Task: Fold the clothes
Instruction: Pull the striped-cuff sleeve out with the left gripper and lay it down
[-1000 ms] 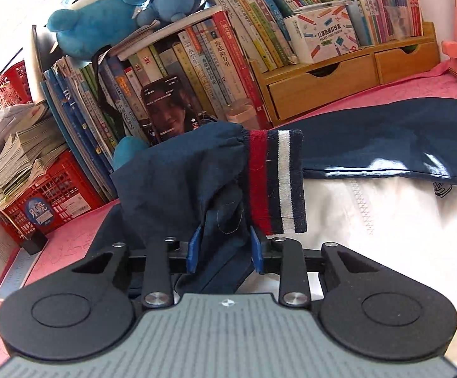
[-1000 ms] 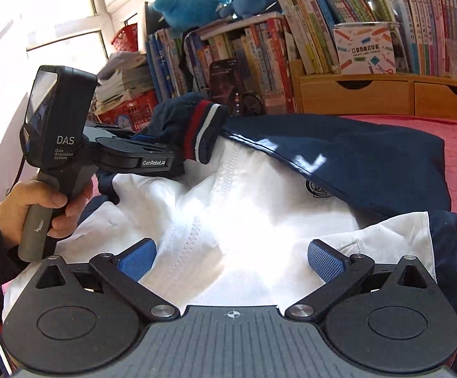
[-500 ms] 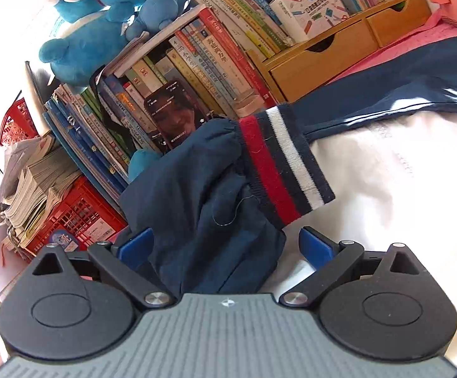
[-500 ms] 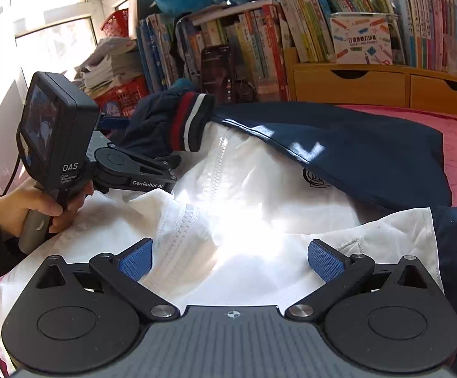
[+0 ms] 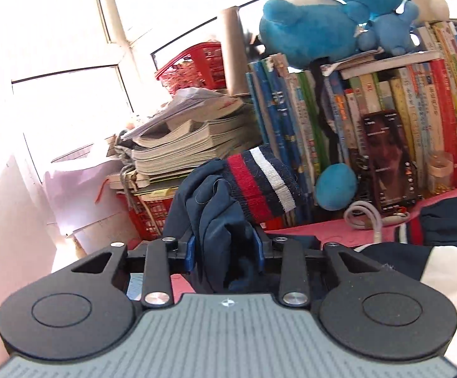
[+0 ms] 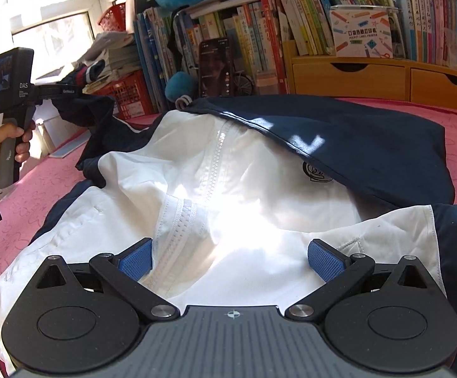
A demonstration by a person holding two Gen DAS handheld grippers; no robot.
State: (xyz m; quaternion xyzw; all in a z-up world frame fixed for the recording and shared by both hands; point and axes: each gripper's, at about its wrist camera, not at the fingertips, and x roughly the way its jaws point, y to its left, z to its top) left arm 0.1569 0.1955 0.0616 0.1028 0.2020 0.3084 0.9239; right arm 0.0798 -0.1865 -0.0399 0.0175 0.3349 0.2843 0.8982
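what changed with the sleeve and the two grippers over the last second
The left gripper let the navy sleeve go, then closed on it again near the striped cuff. It has carried the sleeve off the white jacket front, up and out toward the window side. The right gripper stayed open over the jacket, which barely shifted.

L cam: close behind sleeve cuff (image 5: 261, 186), faces books | R cam: over jacket (image 6: 259, 195), faces shelf | shared: phone (image 6: 214, 67)

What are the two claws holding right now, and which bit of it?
The left claw is closing on the jacket's navy sleeve, just below its striped cuff. The right claw is open, holding nothing.
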